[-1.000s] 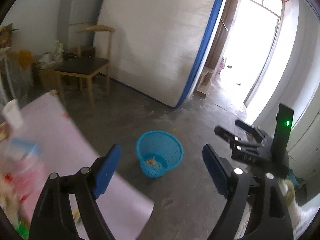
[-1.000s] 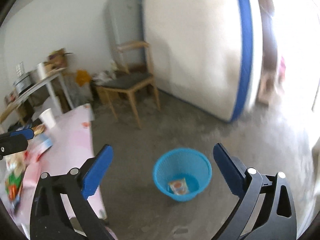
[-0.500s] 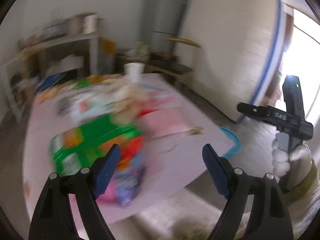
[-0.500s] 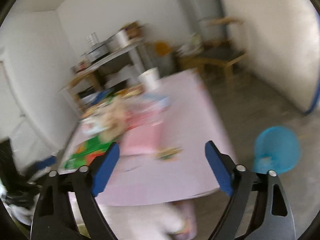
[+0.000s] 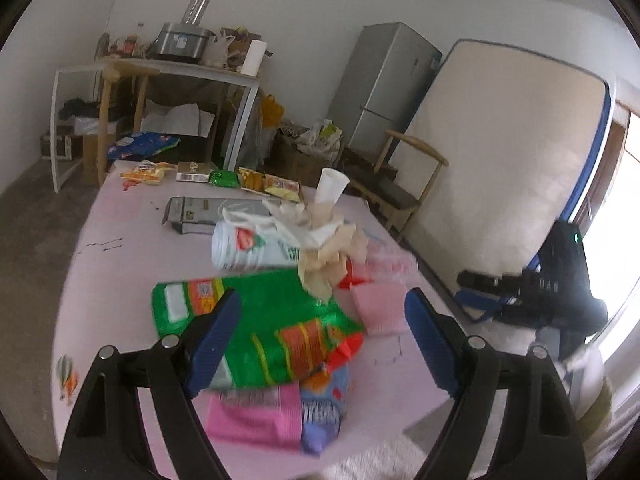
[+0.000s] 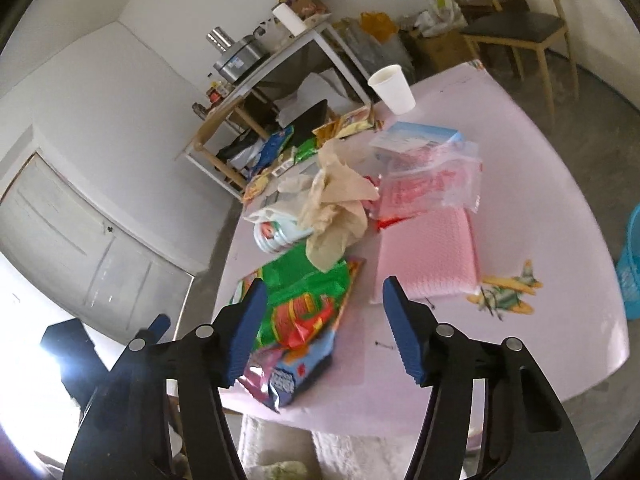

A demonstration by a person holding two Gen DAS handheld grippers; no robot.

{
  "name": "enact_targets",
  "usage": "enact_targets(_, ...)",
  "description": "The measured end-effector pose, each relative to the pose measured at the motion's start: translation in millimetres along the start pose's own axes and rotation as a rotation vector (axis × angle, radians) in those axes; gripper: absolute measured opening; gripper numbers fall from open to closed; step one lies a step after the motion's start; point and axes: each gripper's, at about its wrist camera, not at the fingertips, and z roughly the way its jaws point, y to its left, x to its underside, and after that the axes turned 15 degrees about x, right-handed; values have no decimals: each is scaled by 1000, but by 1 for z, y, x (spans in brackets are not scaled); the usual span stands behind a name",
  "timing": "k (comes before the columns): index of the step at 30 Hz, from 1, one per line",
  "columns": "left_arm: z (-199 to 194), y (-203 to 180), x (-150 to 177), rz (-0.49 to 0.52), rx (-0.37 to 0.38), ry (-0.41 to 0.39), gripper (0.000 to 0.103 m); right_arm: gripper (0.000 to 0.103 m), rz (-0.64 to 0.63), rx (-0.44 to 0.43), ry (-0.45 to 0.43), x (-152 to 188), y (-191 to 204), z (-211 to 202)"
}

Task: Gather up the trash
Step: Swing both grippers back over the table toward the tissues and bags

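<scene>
While both grippers hover empty, left gripper wide, right gripper just closing partway — green wrapper lengthwise toward them.

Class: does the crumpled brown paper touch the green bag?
Touching. The right wrist view shows the brown paper lying over the green bag's top edge.

Little lettering can be read. On the black body of the right gripper, seen from the left wrist view, pale characters resembling "DAB" are made out, though blur leaves the reading uncertain. Print is present on the green snack bag, the white bottle label, the blue-purple packet and the grey box on the counter, but none of it is legible.
</scene>
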Motion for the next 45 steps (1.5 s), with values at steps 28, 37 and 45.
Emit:
enact_targets(28,130,99,-73,-62,-141,177,63,65,-8,18,100,-75,21,89)
enact_targets(37,151,98,-66,-9,-176,228,36,65,-21,4,127,-73,18,98)
enact_targets(45,154,93,-67,8,-159,205,1,65,-43,21,124,-70,16,95)
